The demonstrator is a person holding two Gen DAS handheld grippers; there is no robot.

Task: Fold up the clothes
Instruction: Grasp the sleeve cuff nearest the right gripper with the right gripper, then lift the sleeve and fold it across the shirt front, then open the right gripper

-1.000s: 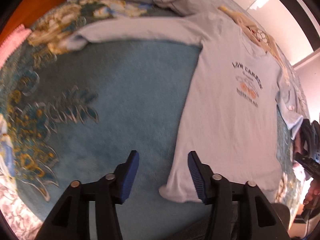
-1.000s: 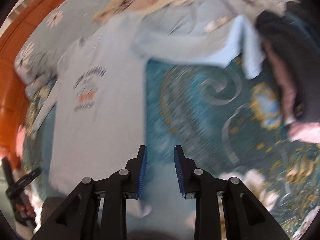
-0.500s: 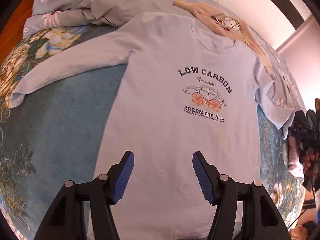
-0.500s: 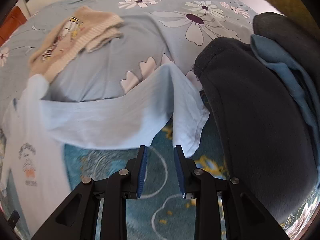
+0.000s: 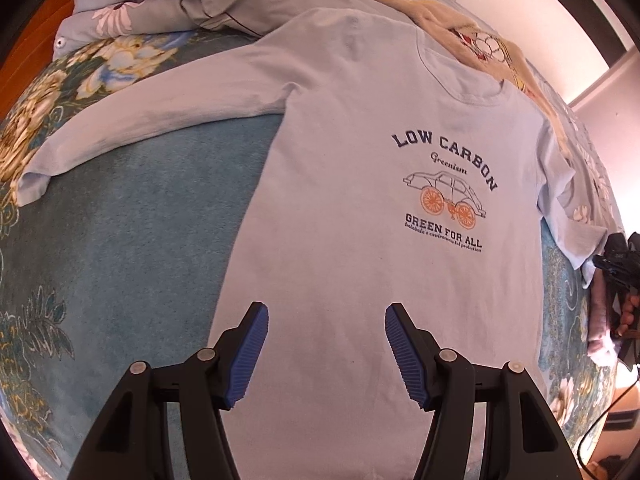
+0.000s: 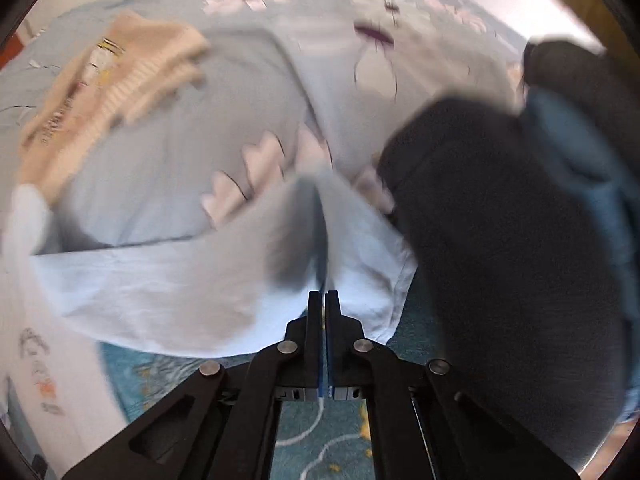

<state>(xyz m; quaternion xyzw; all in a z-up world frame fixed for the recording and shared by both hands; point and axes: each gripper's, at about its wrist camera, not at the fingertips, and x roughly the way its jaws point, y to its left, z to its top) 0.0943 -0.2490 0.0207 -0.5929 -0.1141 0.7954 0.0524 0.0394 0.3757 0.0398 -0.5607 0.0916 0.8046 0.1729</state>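
Teal floral bedding (image 5: 132, 248) covers the bed, and on it the light blue long-sleeved shirt (image 5: 360, 208) lies face up, its "LOW CARBON" print readable, body flat, one sleeve (image 5: 132, 120) stretched out over the cover. The other sleeve (image 6: 224, 288) runs toward the dark clothes at the far side.

That far sleeve is where the change lies. Half a second ago the right gripper (image 6: 324, 300) stood just short of the cuff with a narrow gap between its blue pads; now the jaws are pressed together on the cloth near the cuff, and the fabric rises into a peaked ridge above them. The view is smeared — the gripper is in motion. By my reading the sleeve has just been pinched and is beginning to lift, which suits folding it in across the body.

The left gripper (image 5: 324, 352) hangs over the lower part of the shirt, jaws wide apart, holding nothing. A second ago it was off by the hem corner; it has since come in over the middle.

Outward from the shirt: a beige knitted garment (image 5: 480, 48) lies beyond the collar, a dark grey garment (image 6: 500, 240) is heaped beside the pinched cuff, and a pale flowered duvet (image 6: 280, 80) lies behind.
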